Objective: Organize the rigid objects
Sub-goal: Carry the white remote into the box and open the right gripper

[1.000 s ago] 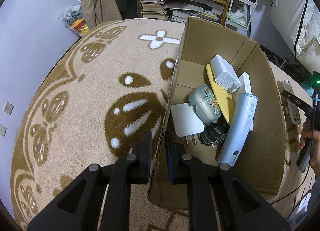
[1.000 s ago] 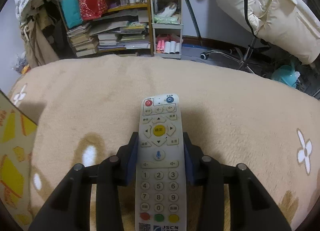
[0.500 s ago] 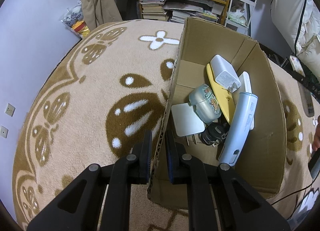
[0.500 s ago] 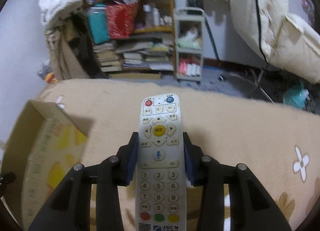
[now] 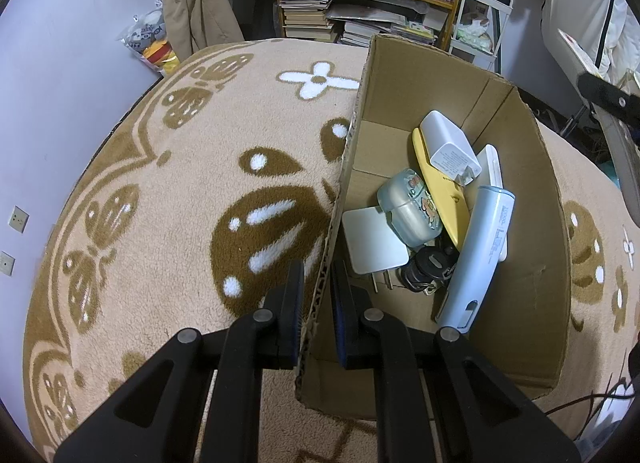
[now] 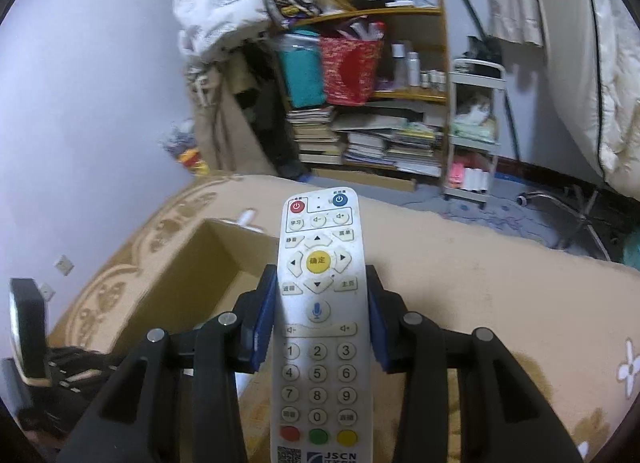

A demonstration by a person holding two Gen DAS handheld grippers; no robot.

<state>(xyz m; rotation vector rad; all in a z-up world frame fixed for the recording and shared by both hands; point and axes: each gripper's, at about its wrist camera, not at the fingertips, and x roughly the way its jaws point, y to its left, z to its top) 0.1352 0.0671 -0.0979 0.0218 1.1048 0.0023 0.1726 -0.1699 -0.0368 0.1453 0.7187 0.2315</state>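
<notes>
A cardboard box (image 5: 532, 263) stands on the beige patterned blanket (image 5: 180, 203). My left gripper (image 5: 318, 275) is shut on the box's left wall. Inside the box lie a white charger (image 5: 450, 153), a yellow flat piece (image 5: 444, 199), a pale green case (image 5: 408, 209), a light blue device (image 5: 480, 255), a white square adapter (image 5: 372, 245) and a small black item (image 5: 426, 269). My right gripper (image 6: 320, 291) is shut on a white remote control (image 6: 318, 323), held in the air to the right of the box (image 6: 200, 263). The right gripper shows at the upper right edge of the left wrist view (image 5: 608, 95).
A cluttered bookshelf (image 6: 360, 123) with stacked books, a teal bag and a red bag stands behind the bed. A white cart (image 6: 474, 131) is next to it. A chair base (image 6: 568, 211) and hanging white bedding (image 6: 580, 43) are on the right. The purple wall (image 5: 48, 83) is left.
My right gripper has lifted the remote off the blanket and swung it left toward the box, which now shows in its view. The left gripper has kept still on the box wall.
</notes>
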